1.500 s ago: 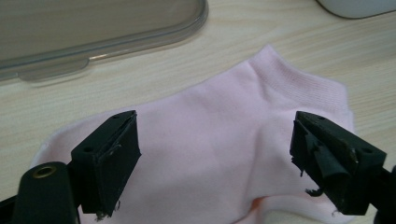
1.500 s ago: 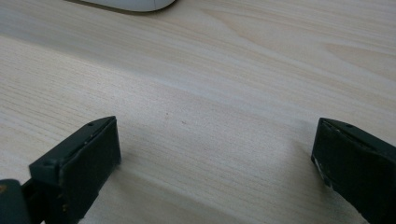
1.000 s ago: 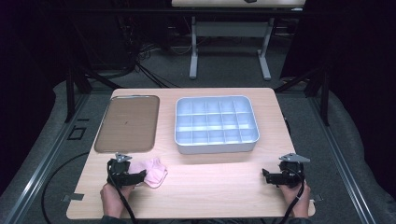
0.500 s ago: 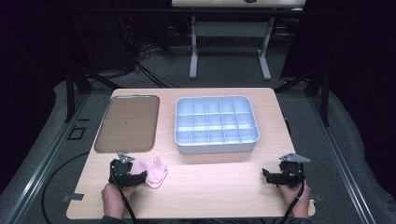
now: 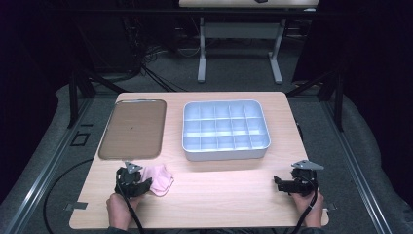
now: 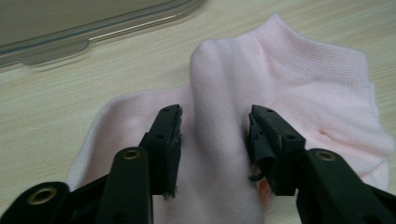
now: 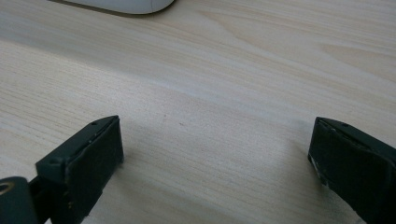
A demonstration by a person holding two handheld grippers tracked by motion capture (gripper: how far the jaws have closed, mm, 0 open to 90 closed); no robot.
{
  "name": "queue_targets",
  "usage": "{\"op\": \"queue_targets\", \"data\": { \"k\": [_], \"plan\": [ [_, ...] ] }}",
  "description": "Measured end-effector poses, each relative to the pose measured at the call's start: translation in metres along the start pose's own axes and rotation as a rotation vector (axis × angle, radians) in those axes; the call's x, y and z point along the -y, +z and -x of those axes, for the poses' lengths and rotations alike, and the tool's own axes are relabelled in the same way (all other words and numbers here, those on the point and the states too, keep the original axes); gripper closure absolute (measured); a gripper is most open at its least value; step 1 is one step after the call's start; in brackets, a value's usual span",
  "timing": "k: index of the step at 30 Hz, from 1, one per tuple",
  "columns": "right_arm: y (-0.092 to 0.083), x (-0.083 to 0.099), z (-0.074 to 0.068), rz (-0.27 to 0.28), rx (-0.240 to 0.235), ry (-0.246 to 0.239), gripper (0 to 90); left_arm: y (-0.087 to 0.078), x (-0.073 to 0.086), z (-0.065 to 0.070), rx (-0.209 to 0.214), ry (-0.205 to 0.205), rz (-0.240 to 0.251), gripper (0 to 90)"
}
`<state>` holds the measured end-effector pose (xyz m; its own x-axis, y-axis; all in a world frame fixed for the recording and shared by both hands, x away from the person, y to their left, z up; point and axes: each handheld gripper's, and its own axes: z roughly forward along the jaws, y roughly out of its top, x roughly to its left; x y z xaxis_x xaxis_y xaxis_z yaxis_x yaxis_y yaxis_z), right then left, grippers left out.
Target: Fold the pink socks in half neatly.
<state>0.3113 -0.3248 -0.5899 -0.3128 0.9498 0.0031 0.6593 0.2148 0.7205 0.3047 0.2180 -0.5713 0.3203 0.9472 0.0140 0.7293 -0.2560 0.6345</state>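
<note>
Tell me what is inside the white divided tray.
The white divided tray shows bare white compartments with nothing in them. Its near wall hides the floor of the front row, so that strip cannot be checked.

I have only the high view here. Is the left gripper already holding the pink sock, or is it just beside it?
Observer: Holding. The left gripper has just been closing, and its fingers press a raised fold of the sock from both sides.
Operator: Is the sock lifted?
Observer: No, it lies flat on the table, its ribbed cuff pointing away from the fingers.
Operator: And the right gripper?
Observer: The right gripper is open, with bare wood between its fingers.
</note>
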Motion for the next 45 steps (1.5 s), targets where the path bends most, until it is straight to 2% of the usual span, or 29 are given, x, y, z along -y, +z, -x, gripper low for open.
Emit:
{"op": "queue_targets", "data": {
  "k": [12,17,18,21,23,24,30,36,41,45],
  "plan": [
    [0.0,0.0,0.0,0.0,0.0,0.0,2.4,-0.001,0.004,0.005,0.007,0.044,0.033,82.3],
    [0.0,0.0,0.0,0.0,0.0,0.0,2.4,-0.001,0.004,0.004,0.019,0.041,0.042,83.9],
    [0.0,0.0,0.0,0.001,0.001,0.0,2.4,-0.003,0.004,0.004,0.032,0.039,0.046,83.9],
    [0.0,0.0,0.0,0.0,0.0,0.0,2.4,-0.01,0.001,0.007,0.057,0.029,0.071,83.9],
    [0.0,0.0,0.0,0.001,0.001,0.001,2.4,-0.016,-0.002,0.01,0.067,0.038,0.085,83.8],
    [0.0,0.0,0.0,0.001,0.001,0.001,2.4,-0.019,-0.004,0.012,0.081,0.032,0.097,83.8],
    [0.0,0.0,0.0,0.001,0.001,0.001,2.4,-0.045,-0.017,0.03,0.13,0.071,0.169,83.7],
    [0.0,0.0,0.0,0.001,0.001,0.001,2.4,-0.068,-0.031,0.053,0.21,0.119,0.238,83.5],
    [0.0,0.0,0.0,0.001,0.0,0.0,2.4,-0.08,-0.043,0.076,0.254,0.17,0.277,83.4],
    [0.0,0.0,0.0,0.002,0.001,0.001,2.4,-0.084,-0.053,0.094,0.295,0.214,0.295,83.3]
  ]
}}
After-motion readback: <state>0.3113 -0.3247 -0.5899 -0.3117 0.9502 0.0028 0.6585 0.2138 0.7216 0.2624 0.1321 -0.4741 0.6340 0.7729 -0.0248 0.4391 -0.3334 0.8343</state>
